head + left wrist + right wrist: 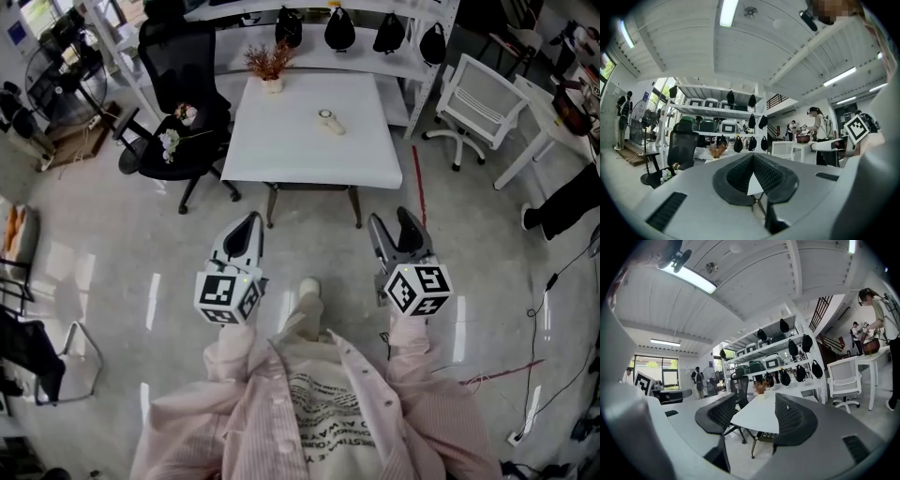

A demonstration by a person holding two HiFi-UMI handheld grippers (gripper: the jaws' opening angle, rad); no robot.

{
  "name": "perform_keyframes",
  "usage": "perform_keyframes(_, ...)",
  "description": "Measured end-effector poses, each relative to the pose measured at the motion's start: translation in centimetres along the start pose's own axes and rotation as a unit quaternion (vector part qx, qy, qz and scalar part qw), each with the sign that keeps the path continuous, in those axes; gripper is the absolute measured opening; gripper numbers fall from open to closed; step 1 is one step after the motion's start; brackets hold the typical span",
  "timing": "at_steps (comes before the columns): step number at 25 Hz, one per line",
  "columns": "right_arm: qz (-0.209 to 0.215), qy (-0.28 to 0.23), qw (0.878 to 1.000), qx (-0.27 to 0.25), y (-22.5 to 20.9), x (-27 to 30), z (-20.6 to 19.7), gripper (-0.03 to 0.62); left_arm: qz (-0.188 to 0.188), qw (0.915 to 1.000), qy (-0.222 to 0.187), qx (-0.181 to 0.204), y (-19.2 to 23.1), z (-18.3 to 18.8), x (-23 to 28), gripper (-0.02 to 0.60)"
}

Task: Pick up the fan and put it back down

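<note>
A small white hand-held fan (pixel 329 119) lies on the white table (pixel 281 155), toward its far right part. Both grippers hover over the floor in front of the table, well short of the fan, pointing level toward it. My left gripper (pixel 251 225) has its jaws pressed together with nothing in them, and in the left gripper view its pads (pixel 740 171) meet at the tips. My right gripper (pixel 392 225) stands open and empty. In the right gripper view the table (pixel 757 416) shows through the gap between the jaws.
A dried plant in a pot (pixel 270 66) stands at the table's far edge. A black office chair (pixel 183 103) is to the left, a white chair (pixel 478 103) to the right. Shelves with black bags (pixel 356 33) are behind. Cables (pixel 553 281) trail on the floor at the right.
</note>
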State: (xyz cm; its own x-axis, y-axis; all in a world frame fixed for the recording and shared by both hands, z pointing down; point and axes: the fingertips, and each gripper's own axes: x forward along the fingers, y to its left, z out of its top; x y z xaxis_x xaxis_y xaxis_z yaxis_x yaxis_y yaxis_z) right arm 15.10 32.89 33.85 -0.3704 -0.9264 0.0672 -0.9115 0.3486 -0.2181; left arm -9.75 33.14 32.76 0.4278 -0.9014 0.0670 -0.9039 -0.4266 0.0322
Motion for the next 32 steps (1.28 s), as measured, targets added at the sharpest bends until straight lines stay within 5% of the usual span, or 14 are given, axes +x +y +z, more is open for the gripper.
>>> perform_keyframes(19,-0.041,0.042,0.998,0.028,-7.2,14.5,-1.1,0.229,-0.027,0.9990,0.032,-0.014,7.0,-1.3,16.2,0.002)
perform_keyframes(32,-0.036,0.058,0.997,0.024,-7.6,24.1,-0.5,0.229,-0.040,0.9980,0.032,-0.038,12.8,-1.4,24.6,0.002)
